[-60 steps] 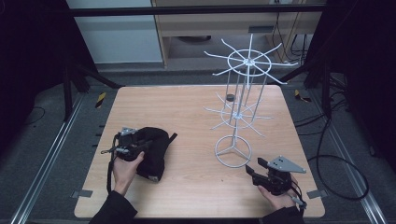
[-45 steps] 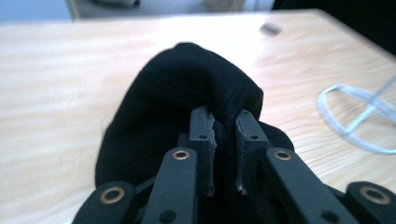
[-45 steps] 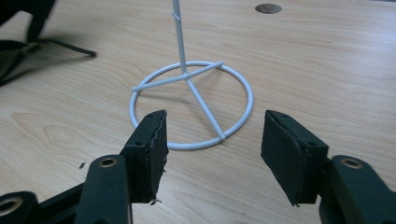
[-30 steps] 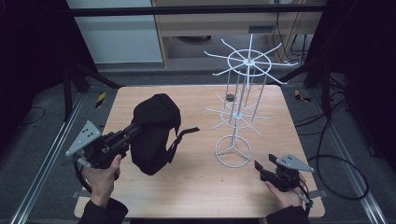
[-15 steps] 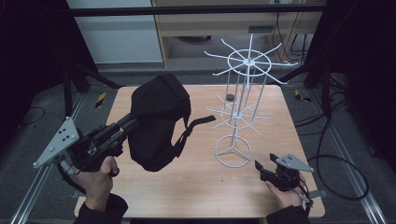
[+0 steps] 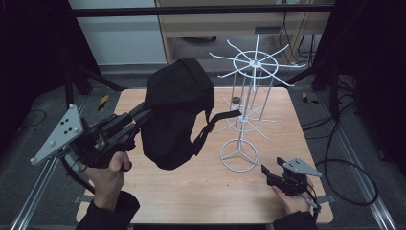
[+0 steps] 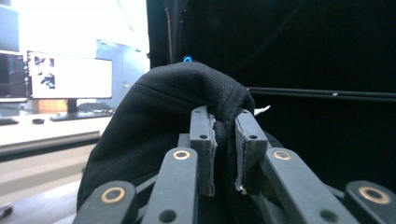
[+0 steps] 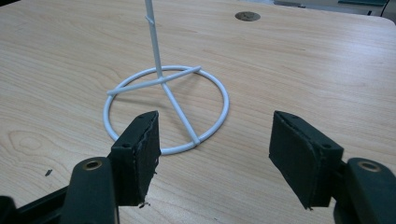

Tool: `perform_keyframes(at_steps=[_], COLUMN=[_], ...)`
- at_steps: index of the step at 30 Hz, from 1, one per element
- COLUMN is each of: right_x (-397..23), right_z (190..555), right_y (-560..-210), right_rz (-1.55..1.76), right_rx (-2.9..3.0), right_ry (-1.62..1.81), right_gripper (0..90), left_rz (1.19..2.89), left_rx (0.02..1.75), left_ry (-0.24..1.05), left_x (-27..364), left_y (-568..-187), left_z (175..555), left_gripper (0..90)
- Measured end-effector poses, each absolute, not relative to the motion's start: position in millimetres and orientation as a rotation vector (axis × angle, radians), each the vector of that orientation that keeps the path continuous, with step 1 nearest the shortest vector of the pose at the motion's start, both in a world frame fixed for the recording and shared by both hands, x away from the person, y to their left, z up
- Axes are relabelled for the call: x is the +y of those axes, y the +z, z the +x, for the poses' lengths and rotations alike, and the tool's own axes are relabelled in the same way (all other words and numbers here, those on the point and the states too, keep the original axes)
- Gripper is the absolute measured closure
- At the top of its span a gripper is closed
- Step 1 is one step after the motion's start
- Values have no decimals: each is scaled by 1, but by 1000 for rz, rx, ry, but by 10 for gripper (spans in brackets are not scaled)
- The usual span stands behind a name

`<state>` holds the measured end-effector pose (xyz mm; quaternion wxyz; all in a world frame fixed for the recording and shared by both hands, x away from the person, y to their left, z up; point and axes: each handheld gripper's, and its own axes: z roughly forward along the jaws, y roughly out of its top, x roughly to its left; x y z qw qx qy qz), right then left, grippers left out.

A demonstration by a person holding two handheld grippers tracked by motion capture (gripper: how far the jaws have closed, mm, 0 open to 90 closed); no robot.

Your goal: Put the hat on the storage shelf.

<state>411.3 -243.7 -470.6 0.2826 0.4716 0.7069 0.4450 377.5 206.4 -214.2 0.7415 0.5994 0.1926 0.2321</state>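
Backpack (image 6: 179, 112) fabric is pinched between the left gripper (image 7: 225, 154) jaws, and the bag hangs off the tabletop (image 6: 191, 191) at centre frame, long axis sloping down, strap trailing right toward the white wire rack (image 6: 249, 103). Right gripper (image 8: 212, 158) jaws gape empty before the rack's ring base, lower right. No readable writing or brand.

black bag (image 6: 178, 112) now higher off the table (image 6: 201, 191), up in the left gripper (image 6: 143, 114)
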Motion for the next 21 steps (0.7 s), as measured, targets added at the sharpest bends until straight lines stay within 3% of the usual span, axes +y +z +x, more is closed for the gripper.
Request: perform_keyframes(at_steps=[10, 21], right_x=[-243, -242], right_z=[411, 412], right_y=[-471, -472], right_rz=[1267, 1253], right_rx=[1901, 1913], right_ry=[1195, 1185], right_gripper=[335, 333], left_rz=[1362, 1480], left_rx=[406, 440], left_ry=[471, 382], left_x=[169, 153], left_y=[-206, -237], left_z=[398, 427], left_gripper=[794, 784])
